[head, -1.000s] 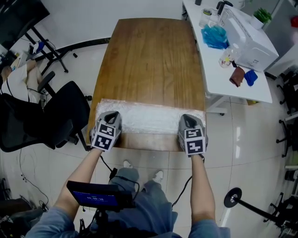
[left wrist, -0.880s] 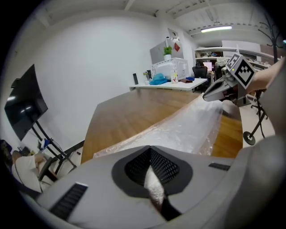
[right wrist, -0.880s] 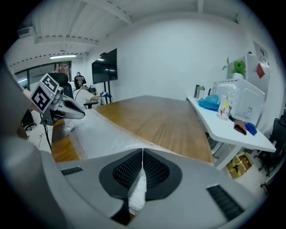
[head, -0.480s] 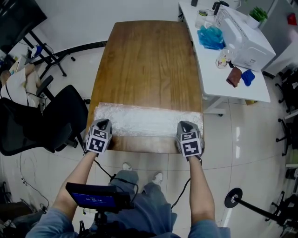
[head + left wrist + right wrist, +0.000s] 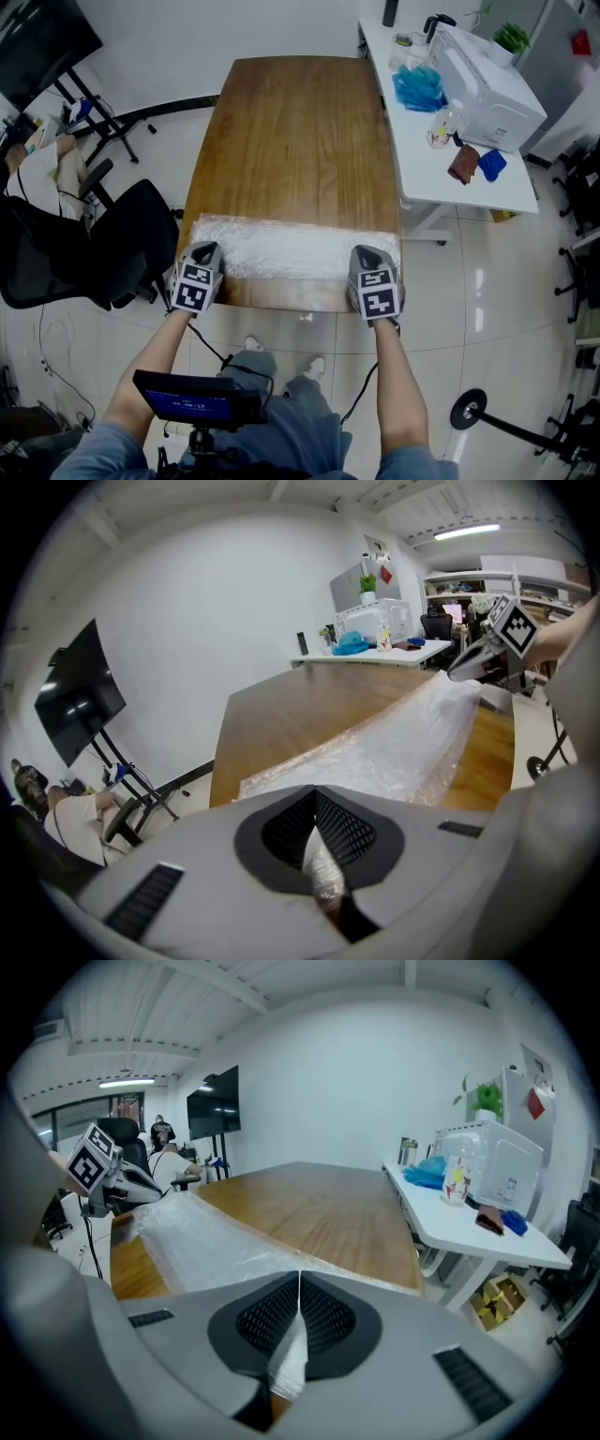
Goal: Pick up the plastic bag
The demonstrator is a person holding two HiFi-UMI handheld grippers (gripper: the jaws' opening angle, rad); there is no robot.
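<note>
A long clear bubble-wrap plastic bag [image 5: 291, 248] stretches across the near end of the brown wooden table [image 5: 295, 131]. My left gripper [image 5: 201, 255] is shut on the bag's left corner, where the bag [image 5: 394, 752] bunches between its jaws in the left gripper view. At the right corner my right gripper [image 5: 367, 257] is shut too, with a fold of the bag [image 5: 216, 1237] pinched between its jaws. The bag hangs taut between the two grippers, a little above the table top.
A black office chair [image 5: 112, 239] stands left of the table. To the right is a white desk [image 5: 431, 159] with a white appliance [image 5: 483, 80], a blue bag, bottles and cloths. A stand with a round foot [image 5: 469, 410] is on the floor at the lower right.
Both grippers have drawn back toward the table's near edge with the bag's corners in them. The left gripper moved further left, and the bag is pulled straighter.
</note>
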